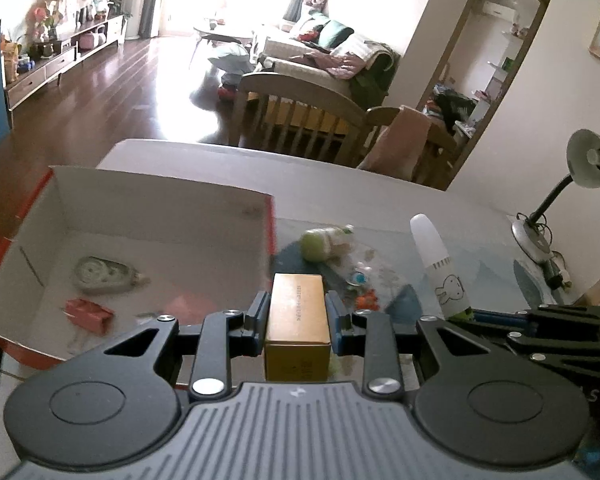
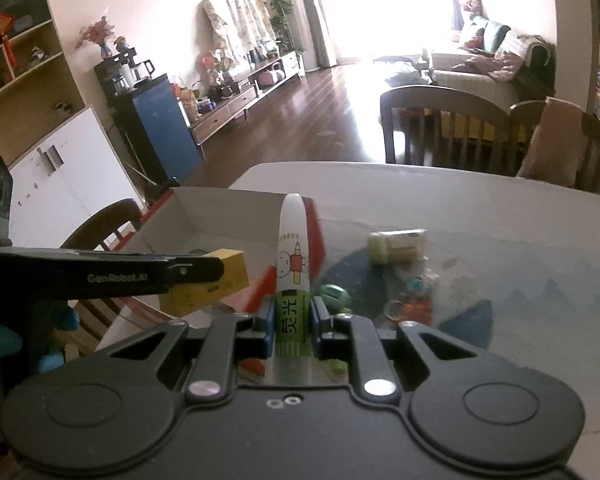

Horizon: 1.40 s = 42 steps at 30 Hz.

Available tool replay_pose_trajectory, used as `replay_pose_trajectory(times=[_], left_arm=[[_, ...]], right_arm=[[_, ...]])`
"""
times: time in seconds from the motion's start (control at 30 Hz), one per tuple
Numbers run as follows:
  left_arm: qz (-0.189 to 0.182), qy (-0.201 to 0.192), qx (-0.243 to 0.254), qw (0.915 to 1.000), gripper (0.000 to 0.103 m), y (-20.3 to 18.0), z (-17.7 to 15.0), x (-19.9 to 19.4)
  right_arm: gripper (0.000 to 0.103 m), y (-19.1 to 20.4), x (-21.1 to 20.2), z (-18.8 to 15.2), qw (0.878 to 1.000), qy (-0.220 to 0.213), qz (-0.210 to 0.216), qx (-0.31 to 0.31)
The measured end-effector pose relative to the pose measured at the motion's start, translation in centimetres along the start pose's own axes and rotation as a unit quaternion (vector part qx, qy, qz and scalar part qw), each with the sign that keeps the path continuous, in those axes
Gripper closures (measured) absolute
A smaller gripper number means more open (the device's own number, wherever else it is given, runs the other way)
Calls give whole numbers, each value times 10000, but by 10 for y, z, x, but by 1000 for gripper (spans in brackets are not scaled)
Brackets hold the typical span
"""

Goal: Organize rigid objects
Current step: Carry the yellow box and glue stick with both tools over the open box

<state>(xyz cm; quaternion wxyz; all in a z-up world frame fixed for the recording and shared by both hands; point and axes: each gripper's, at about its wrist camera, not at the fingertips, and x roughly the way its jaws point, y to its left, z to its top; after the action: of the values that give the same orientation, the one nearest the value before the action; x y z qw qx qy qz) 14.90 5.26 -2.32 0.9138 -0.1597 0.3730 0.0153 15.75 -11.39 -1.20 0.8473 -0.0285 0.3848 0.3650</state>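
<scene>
My left gripper (image 1: 298, 312) is shut on a small yellow-brown box (image 1: 298, 320), held above the table just right of the open red-and-white cardboard box (image 1: 160, 216). That cardboard box holds a grey correction-tape dispenser (image 1: 104, 276) and a small pink box (image 1: 90, 314). My right gripper (image 2: 293, 316) is shut on a white and green marker pen (image 2: 293, 264) with a cartoon figure, cap pointing away. In the right wrist view the left gripper (image 2: 204, 270) with its yellow-brown box (image 2: 208, 284) shows at the left; in the left wrist view the pen (image 1: 440, 268) stands at the right.
On the table's blue-patterned mat lie a small green-capped bottle (image 1: 324, 242), a clear bag with small trinkets (image 1: 360, 280) and orange bits (image 2: 416, 306). A grey desk lamp (image 1: 560, 196) stands at the right edge. Wooden chairs (image 1: 300, 116) line the far side.
</scene>
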Motion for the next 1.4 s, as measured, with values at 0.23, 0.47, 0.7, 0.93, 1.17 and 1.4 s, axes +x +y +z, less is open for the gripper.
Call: replay_pose_trajectory(times=[0.23,0.47,0.7,0.93,1.17,1.4], left_arm=[[97,-127,-64,9999,74,51,11,-17],[317,-106,-173,9993,74,104,13,-24],[567,-17,-267,9980,74,151,11,-18],[754,181,-96,9969,74,173,13,8],[849,369,80,9957,74,179,18,39],[915,516,283,9941,74,178,29,67]], right_arm=[[87,43,25,14,9999,-2,-43,-105],[87,81,58,23,9999,100,-19,-87],[87,104,100,28,9991,313,-223,-153],[87,107,142,30,9970,605,-443,-195],[87,103,179,31,9934,896,-659,-264],[87,98,210,35,9903,1130,-737,-327]])
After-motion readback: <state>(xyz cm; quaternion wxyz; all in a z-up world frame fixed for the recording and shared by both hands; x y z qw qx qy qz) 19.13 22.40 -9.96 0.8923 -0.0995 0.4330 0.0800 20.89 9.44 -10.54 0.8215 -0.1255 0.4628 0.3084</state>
